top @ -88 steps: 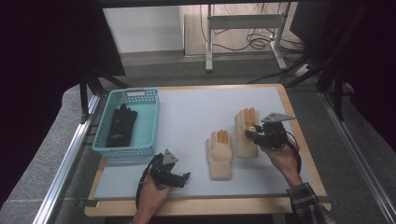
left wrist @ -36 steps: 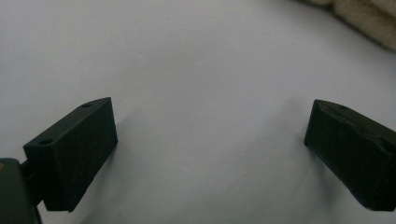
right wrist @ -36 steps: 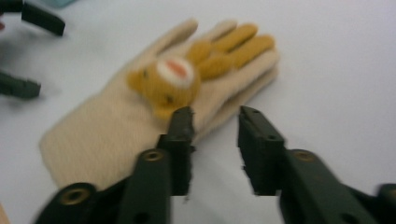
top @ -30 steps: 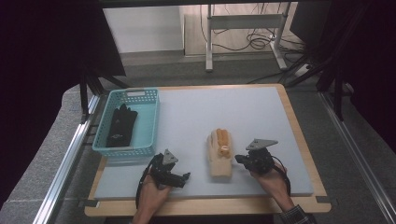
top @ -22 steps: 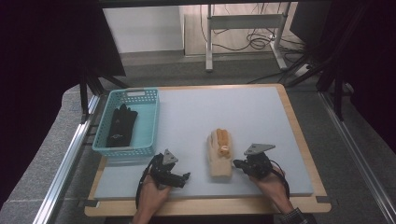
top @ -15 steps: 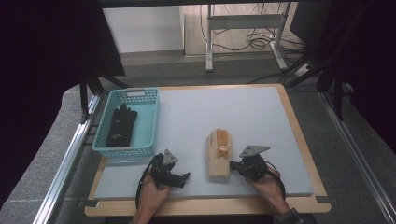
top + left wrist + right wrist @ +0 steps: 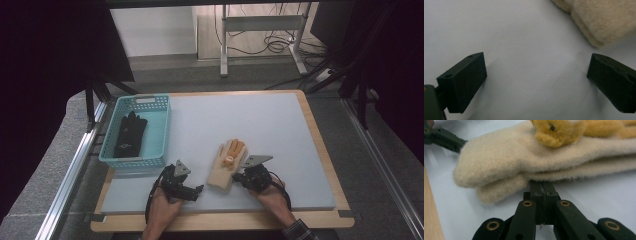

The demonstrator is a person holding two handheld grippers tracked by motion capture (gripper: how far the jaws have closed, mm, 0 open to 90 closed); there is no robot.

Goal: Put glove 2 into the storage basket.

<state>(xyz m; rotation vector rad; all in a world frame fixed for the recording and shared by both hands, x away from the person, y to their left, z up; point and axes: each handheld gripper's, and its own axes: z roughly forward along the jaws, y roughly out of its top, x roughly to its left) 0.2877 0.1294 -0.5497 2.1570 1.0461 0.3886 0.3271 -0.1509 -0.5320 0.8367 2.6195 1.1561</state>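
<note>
Two stacked cream gloves, fingers pointing away, right gripper clenched beside cuff, left gripper released.

2 cream gloves stacked, 1 blk glove, 1 basket, 2 grippers: left, right.

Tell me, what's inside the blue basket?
A black glove lies flat in the blue basket. Whether anything lies beneath the glove is hidden.
</note>
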